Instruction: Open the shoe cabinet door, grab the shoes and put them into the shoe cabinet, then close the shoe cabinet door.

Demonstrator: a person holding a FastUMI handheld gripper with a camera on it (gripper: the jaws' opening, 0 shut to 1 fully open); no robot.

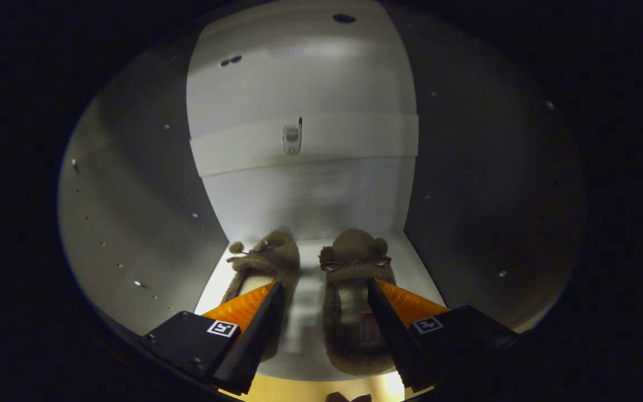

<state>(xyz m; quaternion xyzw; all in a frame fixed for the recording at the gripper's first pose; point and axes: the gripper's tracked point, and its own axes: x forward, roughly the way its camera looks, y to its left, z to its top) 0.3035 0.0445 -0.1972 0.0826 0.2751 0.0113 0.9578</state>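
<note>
My gripper [324, 318] stood spread, pressing on nothing, inside the white shoe cabinet [148, 234]. Two fuzzy brown slippers [349, 262] lay side by side on its floor, toes toward the back wall.

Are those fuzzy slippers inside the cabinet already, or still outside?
Inside. Both slippers lie side by side on the cabinet floor, toes toward its back wall. The gripper fingers are open, pressing on neither.

Home-style booth setup: inside of a white shoe cabinet [305, 145], peg-holed side walls, pair of fuzzy brown slippers [349, 279] on shelf.
</note>
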